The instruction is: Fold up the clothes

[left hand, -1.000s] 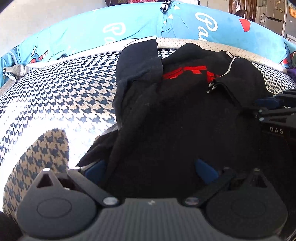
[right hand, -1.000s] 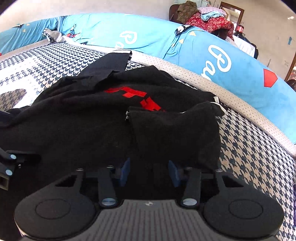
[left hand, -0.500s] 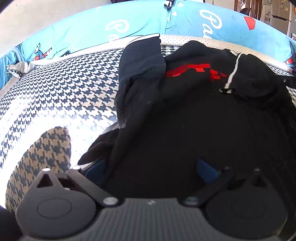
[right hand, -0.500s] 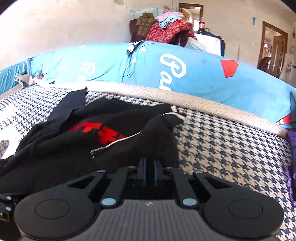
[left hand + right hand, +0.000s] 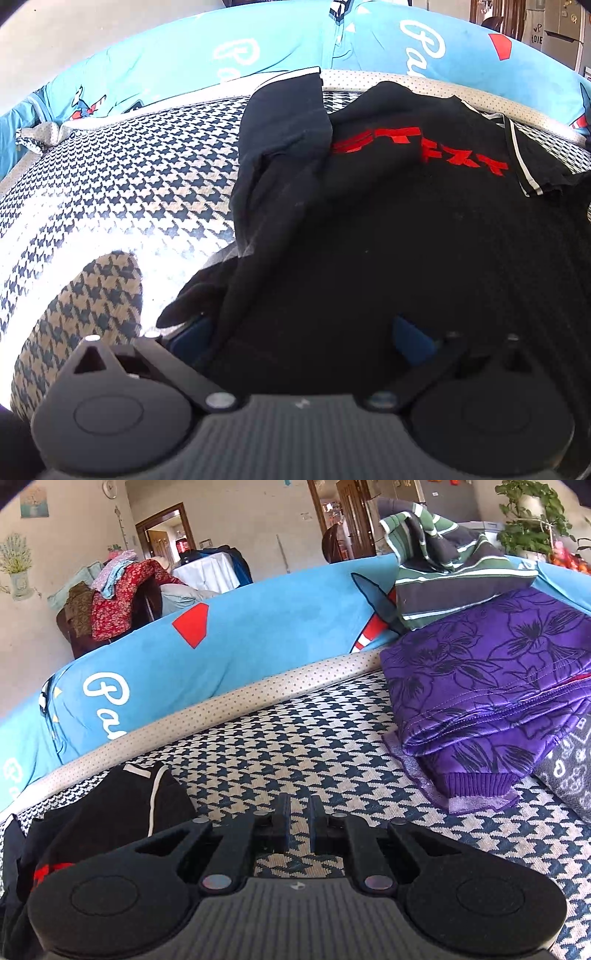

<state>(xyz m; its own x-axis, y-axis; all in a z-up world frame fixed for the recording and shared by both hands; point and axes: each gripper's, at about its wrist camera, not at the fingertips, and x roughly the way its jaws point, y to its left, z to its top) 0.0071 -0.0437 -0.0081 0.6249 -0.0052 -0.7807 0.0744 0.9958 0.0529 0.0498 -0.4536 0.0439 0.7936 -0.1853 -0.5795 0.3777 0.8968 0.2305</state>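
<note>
Between your left gripper's [image 5: 301, 332] spread fingers lies the black shirt [image 5: 388, 229], rumpled on the checked bed cover [image 5: 110, 192]; pinch only 1 hem layer. Your right gripper [image 5: 300, 821], nearly closed on nothing, points beyond it toward 2 folded garments: purple sweater [image 5: 491, 698], striped top [image 5: 447, 579].

The left tongs [image 5: 301, 332] are spread wide, their blue-padded fingers [image 5: 410, 338] far apart and reaching forward at a low angle. The right tongs [image 5: 299, 821] point level ahead, fingers [image 5: 283, 821] nearly together with a narrow gap between them, gripping nothing.
</note>
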